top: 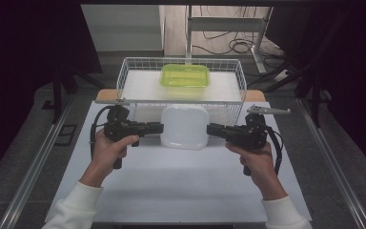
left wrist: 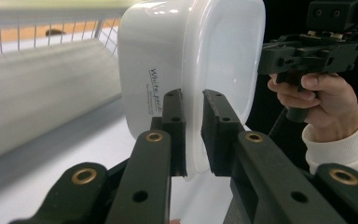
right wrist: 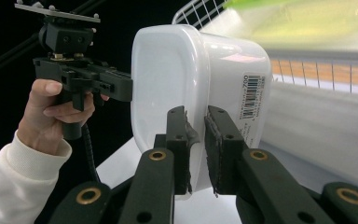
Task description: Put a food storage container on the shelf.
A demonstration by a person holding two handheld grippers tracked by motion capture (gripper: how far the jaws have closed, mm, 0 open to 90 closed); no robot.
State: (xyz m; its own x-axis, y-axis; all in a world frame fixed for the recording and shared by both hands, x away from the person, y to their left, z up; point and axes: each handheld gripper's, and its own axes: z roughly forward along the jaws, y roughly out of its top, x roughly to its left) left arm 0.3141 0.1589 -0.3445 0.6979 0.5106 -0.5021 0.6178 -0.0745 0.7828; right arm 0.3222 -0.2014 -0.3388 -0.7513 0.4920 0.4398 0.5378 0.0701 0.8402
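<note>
A white plastic container with rounded corners sits open side up, just in front of the wire basket. My left gripper is shut on its left rim, and my right gripper is shut on its right rim. In the left gripper view the jaws pinch the thin rim of the container, with the right gripper at the far side. In the right gripper view the jaws clamp the rim of the container, opposite the left gripper. I cannot tell whether the container touches the table.
A translucent green container lies in the wire basket at the back of the white table. Metal rails run along both sides of the table. Desk legs and cables stand on the floor behind.
</note>
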